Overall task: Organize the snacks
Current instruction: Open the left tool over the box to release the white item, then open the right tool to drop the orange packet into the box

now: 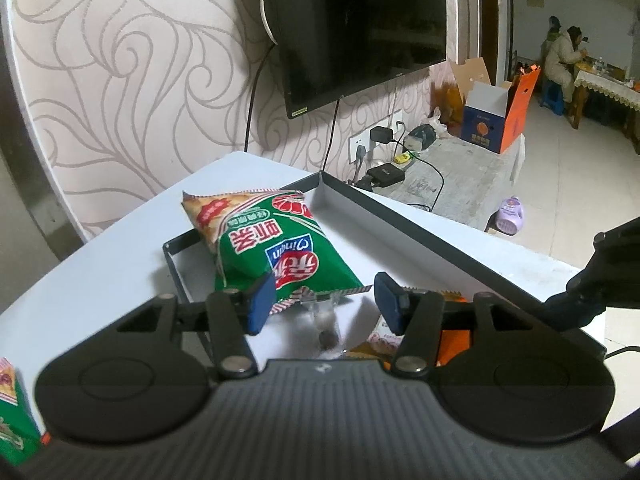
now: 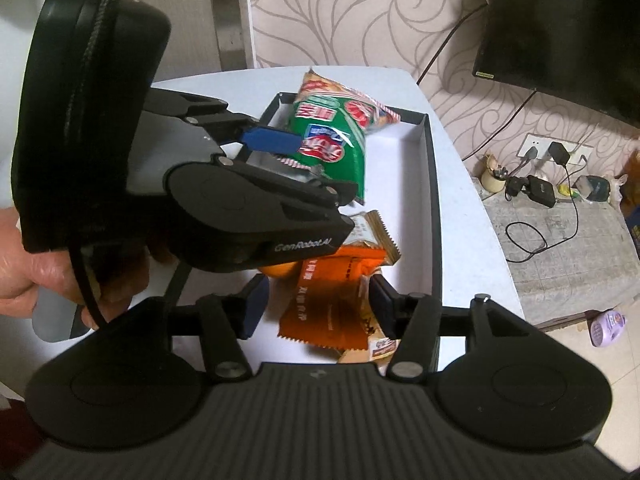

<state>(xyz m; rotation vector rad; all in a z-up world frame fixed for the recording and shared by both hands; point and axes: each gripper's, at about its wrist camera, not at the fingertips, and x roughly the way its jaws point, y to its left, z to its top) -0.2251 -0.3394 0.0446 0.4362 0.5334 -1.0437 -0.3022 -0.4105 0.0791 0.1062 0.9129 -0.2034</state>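
Observation:
A green shrimp-chip bag lies in the far part of a black-rimmed tray with a white floor. My left gripper is open at the bag's near sealed edge, and its blue pads stand apart. A small clear-wrapped dark sweet lies just below them. My right gripper is open over the tray's near end. An orange packet lies between its pads; the left pad is clear of it. A beige packet and a round orange thing lie beside it.
The tray sits on a white table against a patterned wall, under a dark TV. A second green bag lies at the table's near left. A hand holds the left gripper. A low bench with chargers stands to the right.

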